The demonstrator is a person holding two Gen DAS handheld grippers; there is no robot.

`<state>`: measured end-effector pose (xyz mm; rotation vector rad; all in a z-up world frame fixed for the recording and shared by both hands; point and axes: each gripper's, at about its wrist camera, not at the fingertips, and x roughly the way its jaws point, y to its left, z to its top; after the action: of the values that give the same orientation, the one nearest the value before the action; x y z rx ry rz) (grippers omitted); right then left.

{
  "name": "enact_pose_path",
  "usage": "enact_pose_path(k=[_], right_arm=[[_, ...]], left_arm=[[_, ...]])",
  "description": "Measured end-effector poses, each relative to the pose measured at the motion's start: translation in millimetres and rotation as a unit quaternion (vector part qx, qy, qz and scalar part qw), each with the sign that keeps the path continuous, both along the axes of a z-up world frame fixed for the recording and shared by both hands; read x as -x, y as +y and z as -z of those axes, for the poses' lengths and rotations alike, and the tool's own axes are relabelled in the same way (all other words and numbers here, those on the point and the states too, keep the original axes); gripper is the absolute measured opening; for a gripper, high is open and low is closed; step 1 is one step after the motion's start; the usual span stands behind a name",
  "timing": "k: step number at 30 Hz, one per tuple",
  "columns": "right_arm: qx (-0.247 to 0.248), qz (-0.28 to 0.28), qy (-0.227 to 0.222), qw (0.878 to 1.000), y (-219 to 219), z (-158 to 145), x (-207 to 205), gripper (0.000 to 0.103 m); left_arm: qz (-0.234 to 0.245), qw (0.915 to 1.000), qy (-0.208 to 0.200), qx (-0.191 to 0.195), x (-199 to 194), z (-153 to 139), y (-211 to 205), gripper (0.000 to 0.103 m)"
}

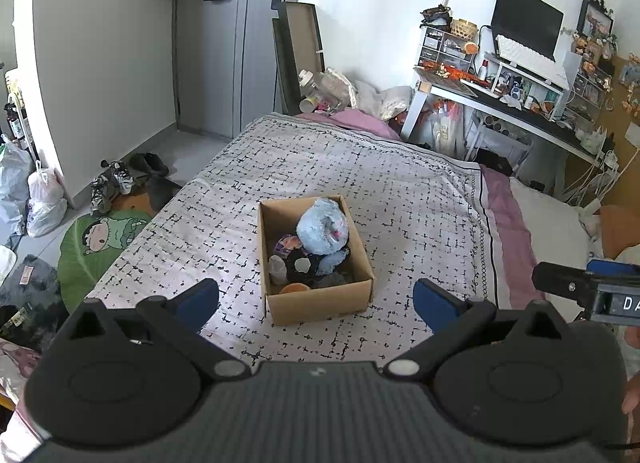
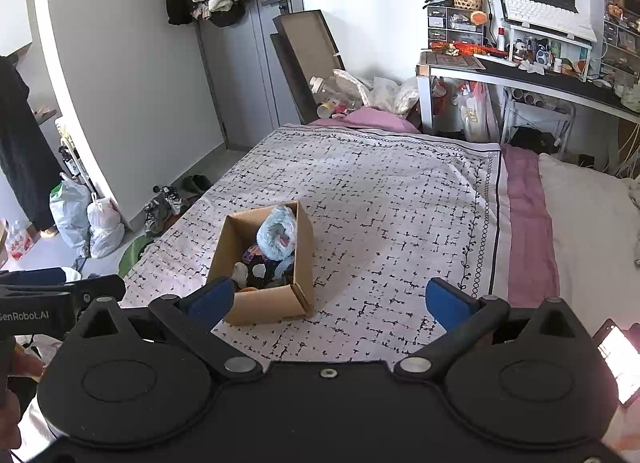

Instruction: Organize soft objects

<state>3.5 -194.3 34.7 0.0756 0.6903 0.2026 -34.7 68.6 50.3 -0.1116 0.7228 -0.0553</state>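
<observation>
On the bed: I see an open brown cardboard box (image 1: 320, 305) standing on the white bedspread with black dash pattern (image 1: 400, 191), near its middle.
Box contents: a fluffy pale-blue plush toy (image 1: 322, 231) lies on top at the far end of the box; below it sit a black soft item with pale patches (image 1: 302, 265), a whitish soft piece (image 1: 277, 266) against the left wall, and an orange rounded piece (image 1: 295, 288) at the near wall.
Left gripper (image 1: 316, 299): my blue-padded fingers stand wide apart, holding nothing, raised above the bedspread just short of the box, one finger on either side of its near end.
Right gripper (image 2: 330, 299): fingers likewise spread wide and empty; the box lies ahead and to its left, with the left pad (image 2: 212, 299) overlapping the box's near corner in view.
Beyond the box: a pink sheet (image 2: 528, 203) borders the bedspread on the right; a cluttered desk with dark monitor (image 1: 524, 19) stands past the bed's far right corner.
Left of the box: sneakers (image 1: 110, 183) and a green cartoon floor mat (image 1: 100, 243) lie on the floor.
</observation>
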Motion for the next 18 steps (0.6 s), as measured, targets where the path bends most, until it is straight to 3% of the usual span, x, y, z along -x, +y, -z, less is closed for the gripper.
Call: enact_pose_path(k=[18], right_arm=[[0.002,0.003,-0.001,1.0,-2.6,-1.0,3.1,0.103]], left_arm=[[0.005,0.9999,-0.009,-0.003,1.3,-4.6,-3.1,0.102]])
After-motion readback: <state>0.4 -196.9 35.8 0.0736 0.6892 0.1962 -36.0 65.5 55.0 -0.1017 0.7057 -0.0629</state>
